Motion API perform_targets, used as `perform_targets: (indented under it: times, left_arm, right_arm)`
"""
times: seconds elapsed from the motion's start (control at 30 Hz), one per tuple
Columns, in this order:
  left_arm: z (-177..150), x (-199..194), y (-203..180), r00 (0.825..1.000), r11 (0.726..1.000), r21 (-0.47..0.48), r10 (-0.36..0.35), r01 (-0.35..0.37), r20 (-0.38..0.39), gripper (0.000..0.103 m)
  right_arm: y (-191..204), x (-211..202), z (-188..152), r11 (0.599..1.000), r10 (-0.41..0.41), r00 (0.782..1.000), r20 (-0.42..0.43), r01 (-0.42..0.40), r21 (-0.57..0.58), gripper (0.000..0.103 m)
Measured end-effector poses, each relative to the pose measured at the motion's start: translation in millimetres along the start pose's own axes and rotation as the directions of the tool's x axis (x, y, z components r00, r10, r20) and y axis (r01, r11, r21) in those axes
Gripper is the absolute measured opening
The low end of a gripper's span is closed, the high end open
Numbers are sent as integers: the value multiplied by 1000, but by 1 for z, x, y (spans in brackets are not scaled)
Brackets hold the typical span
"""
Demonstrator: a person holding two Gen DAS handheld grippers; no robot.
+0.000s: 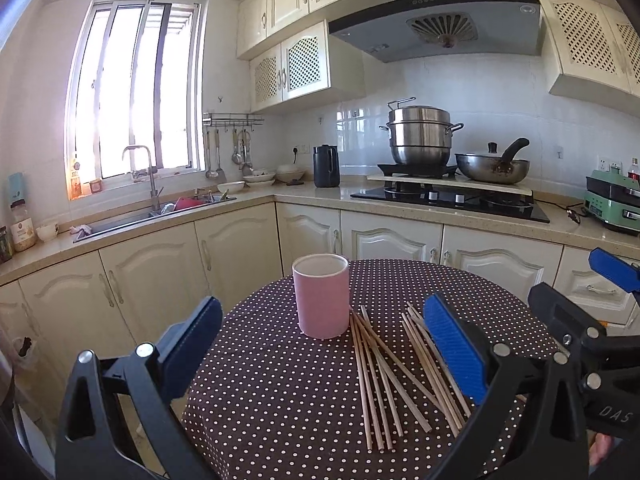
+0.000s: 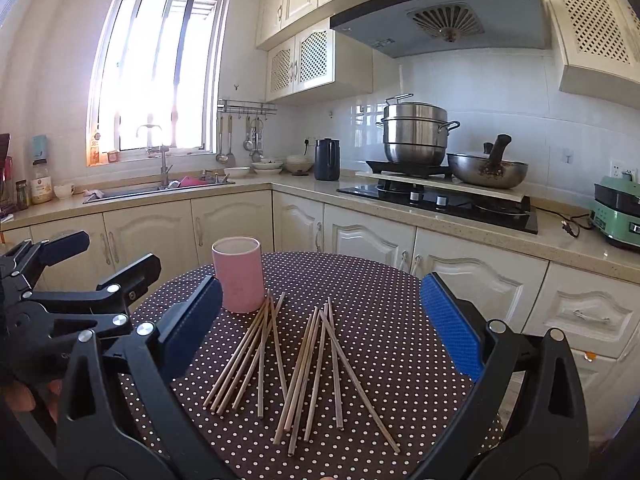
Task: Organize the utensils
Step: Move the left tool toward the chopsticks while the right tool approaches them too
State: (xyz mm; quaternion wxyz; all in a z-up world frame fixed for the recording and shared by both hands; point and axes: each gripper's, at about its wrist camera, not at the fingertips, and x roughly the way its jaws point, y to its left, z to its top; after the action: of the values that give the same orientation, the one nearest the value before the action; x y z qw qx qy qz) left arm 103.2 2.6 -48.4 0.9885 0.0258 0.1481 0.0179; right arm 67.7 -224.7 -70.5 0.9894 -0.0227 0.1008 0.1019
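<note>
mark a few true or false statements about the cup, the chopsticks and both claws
1. The pink cup stands upright on the dotted tablecloth. True.
2. The chopsticks are already in the cup. False: they lie loose on the cloth beside it.
3. The left claw is shut on a chopstick. False: it is open, holding nothing.
4. The right claw is open. True.
5. The cup lies tipped over. False: it is upright.
</note>
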Motion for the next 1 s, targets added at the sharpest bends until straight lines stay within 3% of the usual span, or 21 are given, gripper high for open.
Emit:
perform_targets:
  times: [0.23,0.53,0.63,0.87,0.97,1.0]
  left_arm:
    - [-3,16,9,1000,1000,-5,-8,8,-30,99]
    - [-18,64,25,984,996,-47,-80,73,-159,98]
    - [-26,83,29,971,992,-66,-116,105,-211,88]
    - [-43,121,34,933,986,-84,-163,143,-322,79]
    - [-48,134,35,911,982,-93,-186,163,-368,77]
    - [-50,139,34,904,981,-96,-191,166,-384,77]
  right_arm:
    - [8,17,0,1000,6,1000,-27,-6,-25,97]
    - [9,55,-6,998,14,992,-123,-21,-57,97]
    - [7,71,-10,997,8,986,-166,-20,-70,92]
    - [5,103,-22,996,24,964,-263,-45,-76,83]
    - [2,118,-28,996,54,946,-320,-75,-53,75]
    - [1,121,-30,995,61,940,-335,-83,-51,67]
